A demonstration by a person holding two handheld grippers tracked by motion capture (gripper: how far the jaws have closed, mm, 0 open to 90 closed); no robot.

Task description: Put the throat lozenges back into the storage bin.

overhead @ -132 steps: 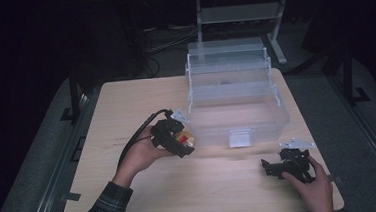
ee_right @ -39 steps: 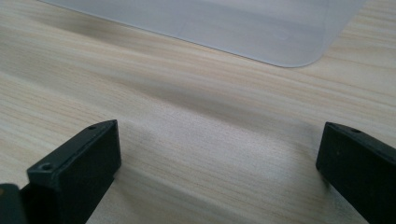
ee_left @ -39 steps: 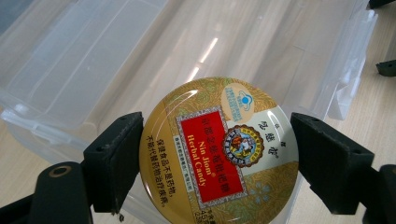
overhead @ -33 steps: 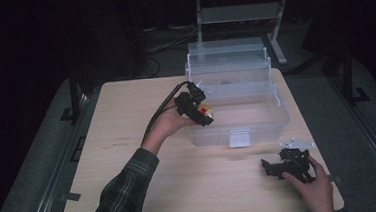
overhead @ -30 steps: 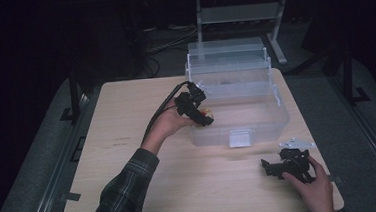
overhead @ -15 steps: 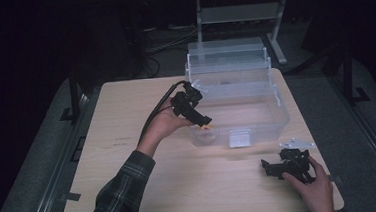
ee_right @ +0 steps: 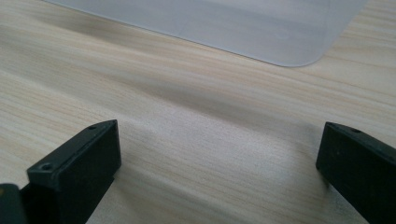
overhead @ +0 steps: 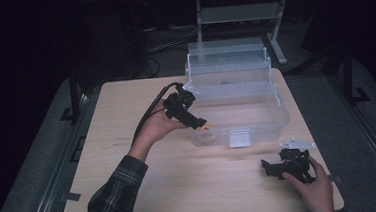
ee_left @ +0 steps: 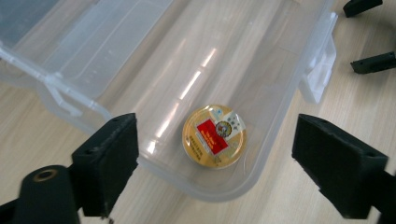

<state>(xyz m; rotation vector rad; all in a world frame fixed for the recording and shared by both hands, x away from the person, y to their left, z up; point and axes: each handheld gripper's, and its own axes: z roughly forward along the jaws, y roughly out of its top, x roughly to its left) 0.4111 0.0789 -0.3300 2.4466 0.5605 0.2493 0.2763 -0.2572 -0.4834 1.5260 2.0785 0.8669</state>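
A round gold tin [ee_left: 215, 136] with a red label lies flat on the floor of the clear plastic bin [ee_left: 212, 192], near its front left corner. In the high view the tin [overhead: 207, 127] shows as a small orange spot just below my left gripper [overhead: 200, 121]. That gripper [ee_left: 222, 164] hovers over the bin's rim, tilted down, open, with nothing between its jaws. My right gripper [overhead: 272, 166] rests on the table at the front right, held by a hand. Its jaws stand wide apart over bare wood, so the right gripper [ee_right: 219, 163] is open.
The bin [overhead: 282, 110] stands at the table's back middle, its hinged lid [overhead: 225, 51] raised behind it. A white latch [overhead: 239, 138] hangs on its front wall. The wooden table [overhead: 126, 110] has free room left and front. A cable [overhead: 149, 112] trails from the left gripper.
My left gripper carried the tin from the table's middle up over the bin, then opened. The tin dropped into the bin. The right gripper has stayed put.
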